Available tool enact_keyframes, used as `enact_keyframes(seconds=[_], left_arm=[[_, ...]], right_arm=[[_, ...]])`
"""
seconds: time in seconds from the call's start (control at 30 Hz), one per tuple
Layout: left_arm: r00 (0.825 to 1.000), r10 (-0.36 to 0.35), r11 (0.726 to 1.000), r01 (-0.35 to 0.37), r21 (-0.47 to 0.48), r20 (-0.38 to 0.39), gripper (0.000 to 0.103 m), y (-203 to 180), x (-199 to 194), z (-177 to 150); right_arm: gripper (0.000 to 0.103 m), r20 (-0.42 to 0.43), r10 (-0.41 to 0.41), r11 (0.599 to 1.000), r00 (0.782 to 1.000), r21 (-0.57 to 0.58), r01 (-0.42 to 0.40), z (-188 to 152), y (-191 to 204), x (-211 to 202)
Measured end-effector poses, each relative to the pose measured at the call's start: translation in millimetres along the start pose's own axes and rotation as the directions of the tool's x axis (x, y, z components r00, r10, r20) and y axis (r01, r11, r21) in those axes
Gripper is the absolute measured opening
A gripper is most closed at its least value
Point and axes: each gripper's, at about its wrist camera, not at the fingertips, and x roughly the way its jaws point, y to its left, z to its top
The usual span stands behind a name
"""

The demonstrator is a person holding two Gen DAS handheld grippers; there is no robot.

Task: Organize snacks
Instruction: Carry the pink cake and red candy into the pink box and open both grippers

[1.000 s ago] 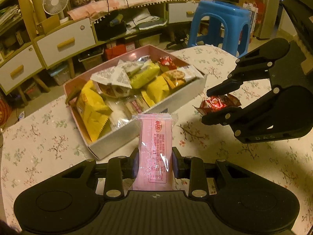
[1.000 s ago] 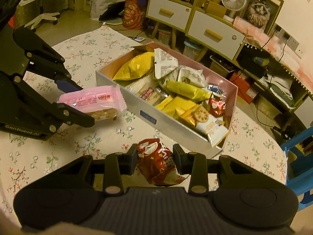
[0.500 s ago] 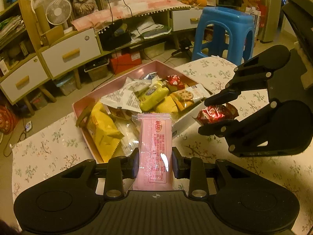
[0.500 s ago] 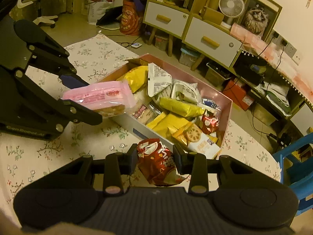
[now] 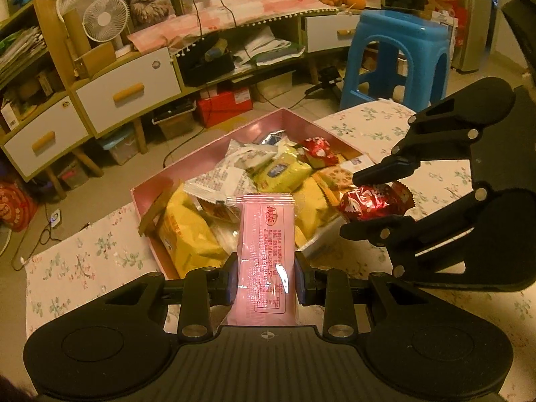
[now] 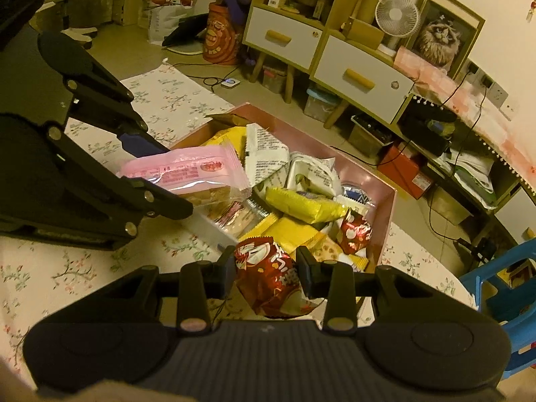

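My left gripper [image 5: 266, 278] is shut on a long pink snack packet [image 5: 266, 251], held over the near edge of the pink box [image 5: 214, 147], which is full of yellow, white and red snack packs. My right gripper [image 6: 266, 268] is shut on a red snack pouch [image 6: 271, 278], held over the box's near right corner [image 6: 390, 207]. In the left wrist view the right gripper [image 5: 375, 197] with the red pouch [image 5: 375, 201] is at the right. In the right wrist view the left gripper [image 6: 160, 174] with the pink packet [image 6: 187, 171] is at the left.
The box stands on a table with a floral cloth [image 5: 83, 261]. Beyond the table's far edge are white-drawer cabinets [image 5: 127, 87], a blue stool [image 5: 395, 53], small fans [image 6: 397, 13] and floor clutter.
Both grippers have moved forward and up with their snacks, from above the cloth in front of the box to over the box's near edge. Both stay shut.
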Motion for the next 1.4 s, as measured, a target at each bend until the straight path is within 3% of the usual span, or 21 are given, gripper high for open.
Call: enact_keyframes(seconds=[0.4,0.73,0.83,1.0,1.17,1.4], left_arm=[[0.998,0.063,0.996,-0.064,-0.067,-0.013,0.03,28.8,36.0,18.3],[0.996,0.082,0.988,-0.086,-0.126,-0.037,0.032,41.8,49.1,9.9],[0.997,0.068,0.989,-0.071,-0.131,-0.031,0.035,43.2,45.9,7.5],[0.998,0.062,0.987,-0.064,-0.147,-0.016,0.051,46.7,35.3,4.3],[0.999,0.044,0.985,-0.043,-0.169,-0.003,0.054,46.8,20.2,1.0],[0.999,0.052,0.98,-0.048,-0.192,0.013,0.08,31.3,-13.2,-18.5]], right_arm=[[0.035,0.0,-0.018,0.998,1.0,0.065,0.018,15.3,-12.6,34.4],[0.035,0.02,-0.018,0.991,1.0,0.135,0.015,18.5,-9.3,45.2],[0.046,0.031,-0.023,0.99,0.999,0.139,0.019,18.1,-8.3,41.2],[0.063,0.058,-0.03,0.986,0.998,0.164,0.02,17.3,-13.7,26.4],[0.069,0.081,-0.053,0.979,0.995,0.202,0.036,16.0,-22.1,5.1],[0.083,0.063,-0.093,0.964,0.994,0.257,0.074,-6.2,-17.5,-27.3]])
